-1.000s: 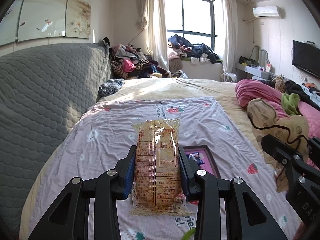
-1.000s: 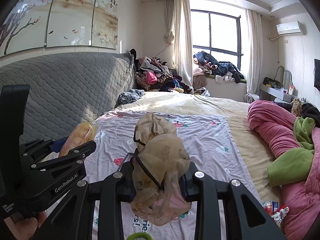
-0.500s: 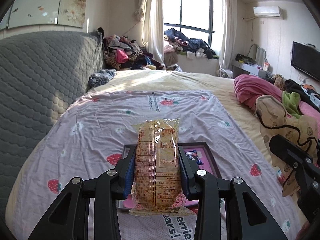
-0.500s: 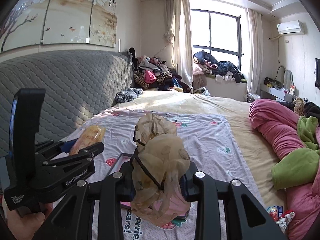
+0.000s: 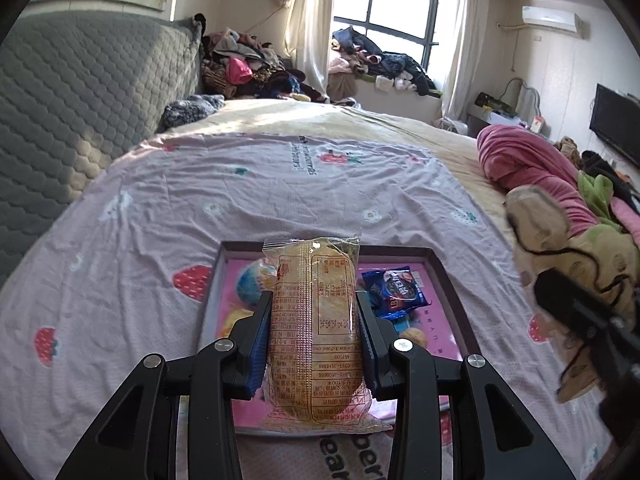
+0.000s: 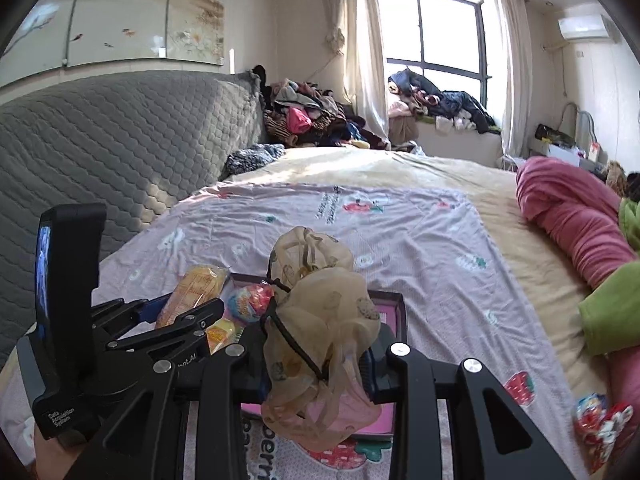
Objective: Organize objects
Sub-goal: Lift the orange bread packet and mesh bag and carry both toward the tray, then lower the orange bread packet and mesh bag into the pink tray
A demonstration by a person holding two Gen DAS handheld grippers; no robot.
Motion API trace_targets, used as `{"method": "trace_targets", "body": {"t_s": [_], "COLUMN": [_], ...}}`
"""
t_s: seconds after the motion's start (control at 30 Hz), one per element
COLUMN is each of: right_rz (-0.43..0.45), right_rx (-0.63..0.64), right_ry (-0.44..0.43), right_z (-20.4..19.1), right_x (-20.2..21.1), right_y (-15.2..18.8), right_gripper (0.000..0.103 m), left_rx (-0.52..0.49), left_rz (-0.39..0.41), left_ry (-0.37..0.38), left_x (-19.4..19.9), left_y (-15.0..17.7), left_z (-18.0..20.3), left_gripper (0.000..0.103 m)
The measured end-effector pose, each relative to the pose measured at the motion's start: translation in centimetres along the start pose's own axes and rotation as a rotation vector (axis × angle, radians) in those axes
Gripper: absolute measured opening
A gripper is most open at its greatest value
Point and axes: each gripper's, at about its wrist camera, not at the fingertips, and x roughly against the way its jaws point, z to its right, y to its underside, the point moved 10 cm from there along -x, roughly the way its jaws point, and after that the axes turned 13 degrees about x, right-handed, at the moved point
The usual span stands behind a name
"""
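Left wrist view: the left gripper has its jaws clamped on a wrapped cake, which stands up between the blue pads and blocks the middle of the tray just beyond and below the jaws. Right of the jaws, inside the tray, lies a blue packet; left of them a round pastel sweet shows past the wrapper. To the far right the right gripper juts in, carrying a beige cloth bag. Past the tray stretches the strawberry sheet, then the grey headboard to the left and a clothes pile by the window.

Right wrist view: the right gripper has its jaws closed on the cloth bag, which bulges above the pads and hides most of the tray behind it. Left of the jaws sits the left gripper with the cake. Right of the jaws, well apart, lie small wrapped sweets and a pink quilt.

Against a second ago, both grippers have come lower and nearer the tray, which now shows almost whole in the left view; both grips are unchanged
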Motion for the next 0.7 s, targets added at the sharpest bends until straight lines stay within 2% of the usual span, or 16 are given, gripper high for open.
{"method": "trace_targets", "body": {"t_s": [0.1, 0.37, 0.53, 0.7], "right_rz": [-0.015, -0.077, -0.100, -0.134], "right_rx": [-0.027, -0.021, -0.008, -0.032], "right_ry": [-0.003, 0.012, 0.012, 0.021], "right_z": [0.2, 1.5, 1.7, 2.6], "right_x": [-2.2, -6.5, -7.5, -8.4], "right_y": [1.4, 4.7, 5.7, 7.0], "right_gripper": [0.034, 0.034, 0.035, 0.036], "left_rx": [0.009, -0.078, -0.100, -0.123], "left_rz": [-0.024, -0.066, -0.083, -0.105], "left_ry": [0.015, -0.024, -0.052, -0.048], "left_x": [-2.3, -6.7, -7.8, -8.7], "left_y": [1.0, 3.8, 4.9, 5.9], "left_z": [0.4, 1.6, 1.5, 1.7], "left_gripper": [0.039, 0.039, 0.039, 0.039]}}
